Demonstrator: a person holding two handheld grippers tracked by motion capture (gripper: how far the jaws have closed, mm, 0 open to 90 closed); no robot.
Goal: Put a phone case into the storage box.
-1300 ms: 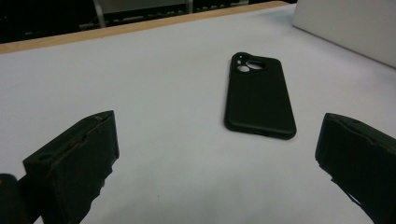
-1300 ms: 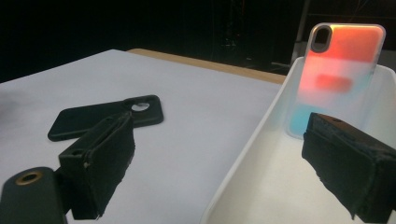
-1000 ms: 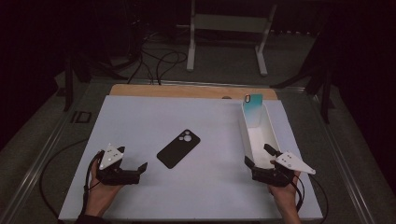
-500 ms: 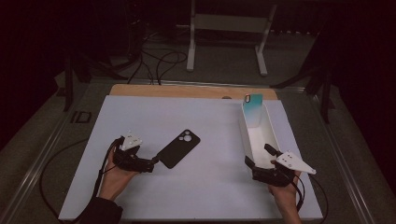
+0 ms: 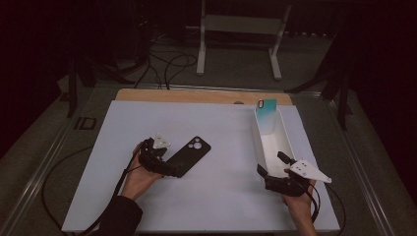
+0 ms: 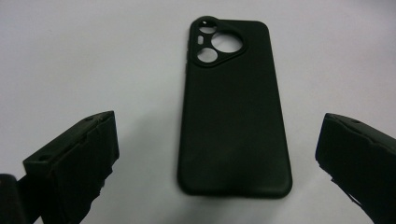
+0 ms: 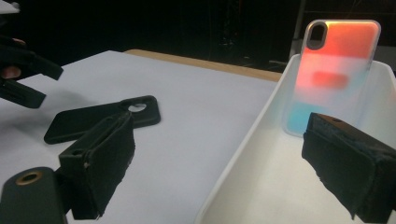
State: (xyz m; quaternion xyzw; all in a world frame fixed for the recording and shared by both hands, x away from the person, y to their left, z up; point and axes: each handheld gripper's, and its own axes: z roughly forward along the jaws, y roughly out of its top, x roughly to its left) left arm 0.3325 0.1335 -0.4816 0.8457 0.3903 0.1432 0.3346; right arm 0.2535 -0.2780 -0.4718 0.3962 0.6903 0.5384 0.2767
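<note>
High view puts the flat black rubbery phone case (image 5: 187,156) left of centre on the white counter (image 5: 221,128), where it could skid away if one pad lands first, since the left claw (image 5: 169,166) gapes wide at its near end, gripping nothing.
</note>
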